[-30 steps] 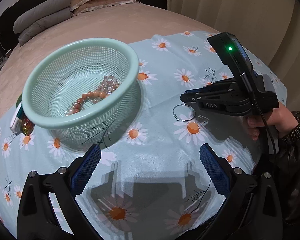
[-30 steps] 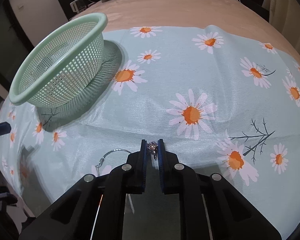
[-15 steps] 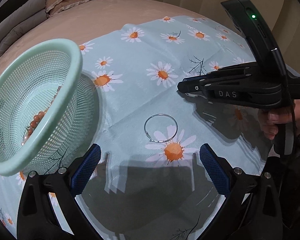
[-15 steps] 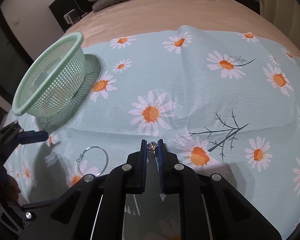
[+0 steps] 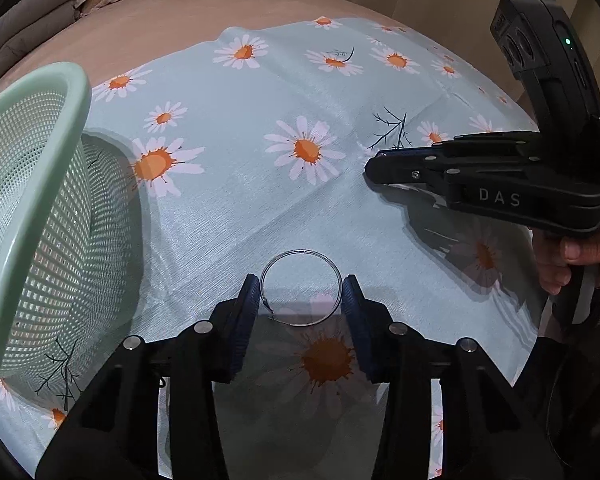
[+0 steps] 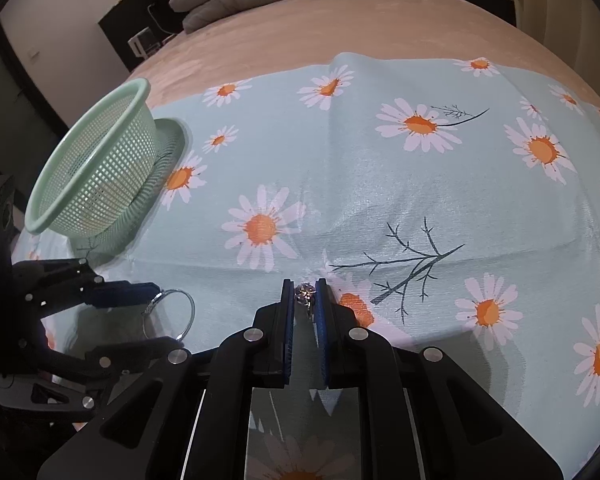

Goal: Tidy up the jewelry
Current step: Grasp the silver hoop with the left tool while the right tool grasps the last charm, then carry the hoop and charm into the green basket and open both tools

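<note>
Left wrist view: broad beige bed (image 5: 172, 28) under a pale blue daisy-print cloth (image 5: 236, 152), grey and beige pillows (image 5: 32, 28) at the far end. Mint-green perforated plastic basket (image 5: 32, 208) close at left, tilted in the fisheye, inside not visible. Black right gripper (image 5: 374, 166) reaching in from the right, tips hovering over the cloth, nothing between it and the basket but bare cloth. Thin silver hoop earring (image 5: 300, 288) flat on the cloth between the blue pads of the left gripper (image 5: 300, 300), both pads at the hoop's outer edge; whether pressing it or merely beside it, cannot tell.

Right wrist view: same bed and cloth (image 6: 380, 184), basket (image 6: 96, 184) far left and well apart from the right gripper's tips (image 6: 305, 294). Shown only here: tongs nearly together, clamped on a small sparkly silver piece of jewelry (image 6: 305, 293) at the very tip. Left gripper (image 6: 168, 316) at lower left, its tongs spread to either side of the hoop (image 6: 170, 314), upper blue pad touching the clasp end.
</note>
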A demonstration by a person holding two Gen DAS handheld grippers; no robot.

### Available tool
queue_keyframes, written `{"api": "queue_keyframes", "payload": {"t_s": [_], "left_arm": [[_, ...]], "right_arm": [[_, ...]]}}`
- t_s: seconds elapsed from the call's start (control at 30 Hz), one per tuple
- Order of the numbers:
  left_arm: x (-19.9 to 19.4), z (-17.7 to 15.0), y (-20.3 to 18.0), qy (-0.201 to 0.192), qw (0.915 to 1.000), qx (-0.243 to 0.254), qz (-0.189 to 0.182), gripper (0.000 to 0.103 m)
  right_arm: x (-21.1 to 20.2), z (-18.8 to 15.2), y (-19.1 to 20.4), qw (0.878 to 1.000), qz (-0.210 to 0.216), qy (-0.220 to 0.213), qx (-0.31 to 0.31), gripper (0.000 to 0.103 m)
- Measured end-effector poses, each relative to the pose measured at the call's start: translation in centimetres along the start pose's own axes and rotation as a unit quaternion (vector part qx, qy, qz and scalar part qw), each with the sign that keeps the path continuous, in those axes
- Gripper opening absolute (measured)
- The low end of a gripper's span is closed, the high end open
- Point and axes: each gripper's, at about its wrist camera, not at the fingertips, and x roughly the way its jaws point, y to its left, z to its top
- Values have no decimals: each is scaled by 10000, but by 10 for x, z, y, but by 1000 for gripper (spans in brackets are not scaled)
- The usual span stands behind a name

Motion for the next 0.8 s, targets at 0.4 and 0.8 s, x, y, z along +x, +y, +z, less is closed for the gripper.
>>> {"api": "queue_keyframes", "payload": {"t_s": [0.4,0.8], "left_arm": [[-19,-7,4,-11,9998,-134,162,44],[-90,-18,16,-480,9973,-209,512,44]], "right_arm": [[-23,2,4,9998,1,-184,-28,10],[-65,14,52,9975,56,-486,-502,10]]}}
